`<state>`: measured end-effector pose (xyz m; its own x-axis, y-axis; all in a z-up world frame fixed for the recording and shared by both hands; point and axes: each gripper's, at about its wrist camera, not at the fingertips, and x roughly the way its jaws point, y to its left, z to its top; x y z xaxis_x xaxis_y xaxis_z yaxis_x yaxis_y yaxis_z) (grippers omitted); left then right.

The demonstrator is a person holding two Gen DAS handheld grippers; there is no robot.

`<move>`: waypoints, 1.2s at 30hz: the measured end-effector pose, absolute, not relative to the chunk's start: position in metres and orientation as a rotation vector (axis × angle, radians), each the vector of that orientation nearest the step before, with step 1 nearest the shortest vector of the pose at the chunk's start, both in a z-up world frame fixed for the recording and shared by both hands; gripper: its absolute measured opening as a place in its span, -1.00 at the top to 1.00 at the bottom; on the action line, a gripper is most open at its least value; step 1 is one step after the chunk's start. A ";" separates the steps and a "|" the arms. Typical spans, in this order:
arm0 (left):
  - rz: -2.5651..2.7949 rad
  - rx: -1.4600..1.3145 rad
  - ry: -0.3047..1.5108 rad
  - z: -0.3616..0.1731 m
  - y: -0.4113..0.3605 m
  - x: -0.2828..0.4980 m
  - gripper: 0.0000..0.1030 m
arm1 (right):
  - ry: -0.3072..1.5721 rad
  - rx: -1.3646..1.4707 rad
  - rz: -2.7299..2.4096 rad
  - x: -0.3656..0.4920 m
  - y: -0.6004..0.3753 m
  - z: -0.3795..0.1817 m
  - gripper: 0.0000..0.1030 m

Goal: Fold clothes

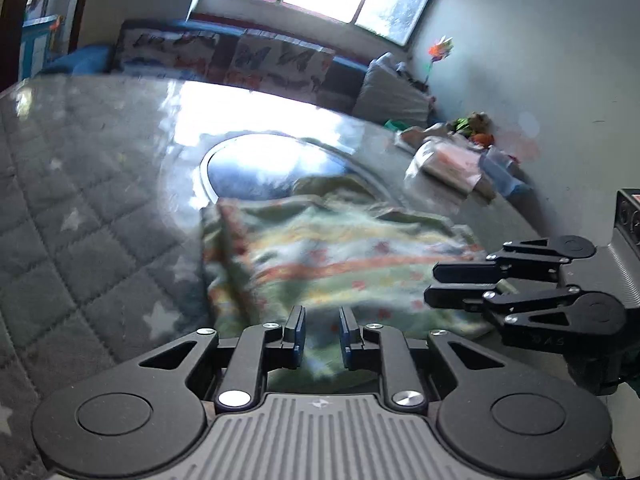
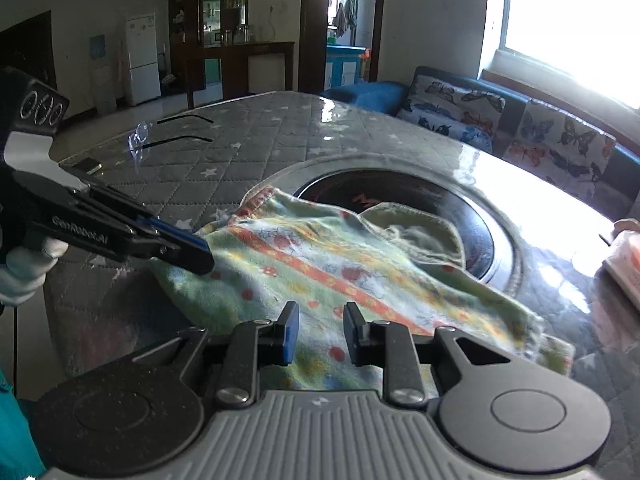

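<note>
Garment half-gathered on the table, fold not yet neat

The garment (image 2: 320, 272), a green printed piece with orange bands and small red motifs, lies on the glass-topped table (image 2: 256, 148), its far part draped over the round dark inset (image 2: 404, 192) at the table's middle. We see it bunched rather than flat: one rounded hem lifts up at the far side, and the edge towards the right looks doubled under itself, with a second layer peeping out below.

Our left gripper (image 2: 196, 254) sits at the garment's near-left edge. In the right wrist view its fingers look pressed close together at the cloth, but from its own camera a gap shows between the pads, so we cannot tell whether it has hold of the fabric. Our right gripper (image 2: 321, 334) hovers low over the near edge with its jaws parted and nothing between them.

We judge the work as partway: the cloth is neither spread smooth nor squared into a tidy packet. Whether it is being laid out for folding or already carries a fold, the pictures do not settle. Spectacles (image 2: 160, 136) lie well apart on the far side
</note>
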<state>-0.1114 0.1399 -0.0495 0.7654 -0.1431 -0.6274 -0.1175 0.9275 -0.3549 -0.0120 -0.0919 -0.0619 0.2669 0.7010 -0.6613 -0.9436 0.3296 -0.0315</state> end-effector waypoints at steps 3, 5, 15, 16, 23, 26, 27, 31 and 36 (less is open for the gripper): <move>-0.025 -0.380 0.699 -0.044 0.140 -0.111 0.61 | 0.628 -0.480 1.177 -0.011 -0.089 -0.066 0.54; -0.028 -0.370 0.682 -0.037 0.140 -0.106 0.61 | 0.621 -0.477 1.177 -0.010 -0.091 -0.063 0.52; -0.024 -0.368 0.682 -0.032 0.151 -0.038 0.61 | 0.654 -0.403 1.111 0.015 -0.088 -0.065 0.47; -0.026 -0.367 0.690 -0.033 0.152 -0.031 0.61 | 0.657 -0.401 1.107 0.016 -0.089 -0.065 0.46; -0.003 -0.353 0.756 -0.050 0.153 0.001 0.61 | 0.650 -0.371 1.034 0.042 -0.091 -0.062 0.35; 0.013 -0.366 0.765 -0.054 0.158 0.006 0.61 | 0.664 -0.344 0.985 0.058 -0.092 -0.065 0.18; 0.013 -0.373 0.766 -0.054 0.159 0.007 0.61 | 0.674 -0.333 0.969 0.063 -0.093 -0.067 0.18; 0.022 -0.375 0.766 -0.052 0.159 0.007 0.53 | 0.713 -0.293 0.907 0.082 -0.096 -0.076 0.11; 0.034 -0.351 0.754 -0.044 0.152 -0.001 0.10 | 0.702 -0.269 0.894 0.080 -0.102 -0.073 -0.11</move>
